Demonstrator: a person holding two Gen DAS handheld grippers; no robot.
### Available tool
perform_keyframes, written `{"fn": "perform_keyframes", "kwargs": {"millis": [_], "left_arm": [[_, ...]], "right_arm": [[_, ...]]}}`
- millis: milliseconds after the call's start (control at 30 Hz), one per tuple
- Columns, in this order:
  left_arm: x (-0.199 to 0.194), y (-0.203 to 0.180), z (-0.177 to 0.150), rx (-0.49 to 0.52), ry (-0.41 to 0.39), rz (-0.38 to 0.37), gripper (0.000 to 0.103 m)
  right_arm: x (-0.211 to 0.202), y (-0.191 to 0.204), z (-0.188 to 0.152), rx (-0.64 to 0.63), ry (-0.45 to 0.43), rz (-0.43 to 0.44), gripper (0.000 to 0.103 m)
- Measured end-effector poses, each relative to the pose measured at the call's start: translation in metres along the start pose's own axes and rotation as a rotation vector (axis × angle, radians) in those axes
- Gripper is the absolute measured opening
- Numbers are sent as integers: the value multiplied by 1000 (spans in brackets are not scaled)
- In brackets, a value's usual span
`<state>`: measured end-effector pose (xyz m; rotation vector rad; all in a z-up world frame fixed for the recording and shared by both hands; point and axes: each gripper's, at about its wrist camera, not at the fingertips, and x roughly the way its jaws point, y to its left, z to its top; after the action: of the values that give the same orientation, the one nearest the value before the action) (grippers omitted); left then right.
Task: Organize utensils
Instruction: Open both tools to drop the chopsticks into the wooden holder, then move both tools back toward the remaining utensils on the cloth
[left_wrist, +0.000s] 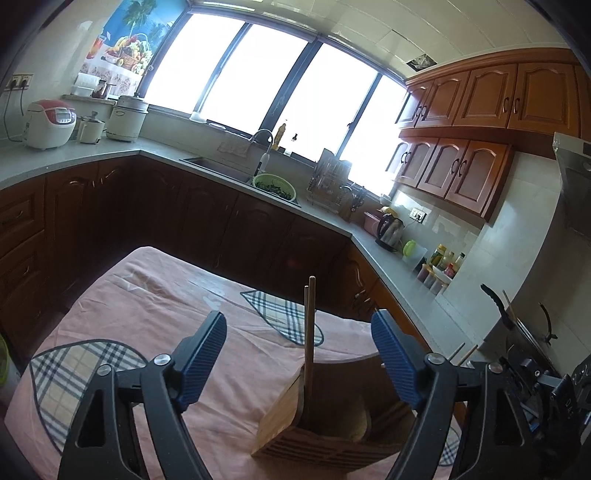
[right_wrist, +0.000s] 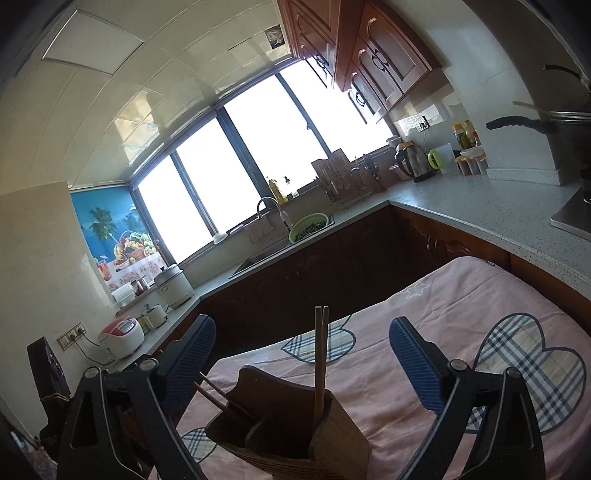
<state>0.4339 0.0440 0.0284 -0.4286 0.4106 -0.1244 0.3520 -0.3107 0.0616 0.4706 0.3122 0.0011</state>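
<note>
A wooden utensil holder (left_wrist: 295, 424) stands on a table under a pink cloth (left_wrist: 147, 295). A pair of wooden chopsticks (left_wrist: 309, 332) stands upright in it. My left gripper (left_wrist: 301, 354) is just in front of the holder. Its blue pads (left_wrist: 207, 354) are spread wide and open, touching nothing. In the right wrist view the same holder (right_wrist: 288, 424) and upright chopsticks (right_wrist: 320, 354) sit between the wide-open fingers of my right gripper (right_wrist: 303, 356). The pads (right_wrist: 413, 358) are clear of both. A second pair of chopsticks (right_wrist: 216, 397) leans out to the left from the holder.
The cloth has plaid heart patches (right_wrist: 528, 369). Dark cabinets and a grey counter (left_wrist: 406, 280) wrap around the table. On the counter are a sink, a green colander (left_wrist: 273, 184), a kettle (left_wrist: 389, 229) and a rice cooker (left_wrist: 48, 123). A black-handled wok (left_wrist: 496, 306) sits at the right.
</note>
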Motion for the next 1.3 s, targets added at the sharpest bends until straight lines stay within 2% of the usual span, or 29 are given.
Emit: {"fn": "perform_keyframes", "kwargs": {"millis": [133,400,800,1033,1300], "left_arm": [[-28,1,-12,30,35,24,87],[-86,10,-38,15,132,50,87],[-162,13,-60,-18,192,66,87],[-183,11,-78,-13,225,76,87],[-195,17,-95,-33,264,103,87]], "right_arm": [[-16,2,-8,-18,44,17,103],[-60,3,-33,-30,110,28,103],[-119,-2,-62,-23,158,9,103],[-144,-7,-82,-17,171,-1,103],[-154,-16,-108,-20,229,-24,102]]}}
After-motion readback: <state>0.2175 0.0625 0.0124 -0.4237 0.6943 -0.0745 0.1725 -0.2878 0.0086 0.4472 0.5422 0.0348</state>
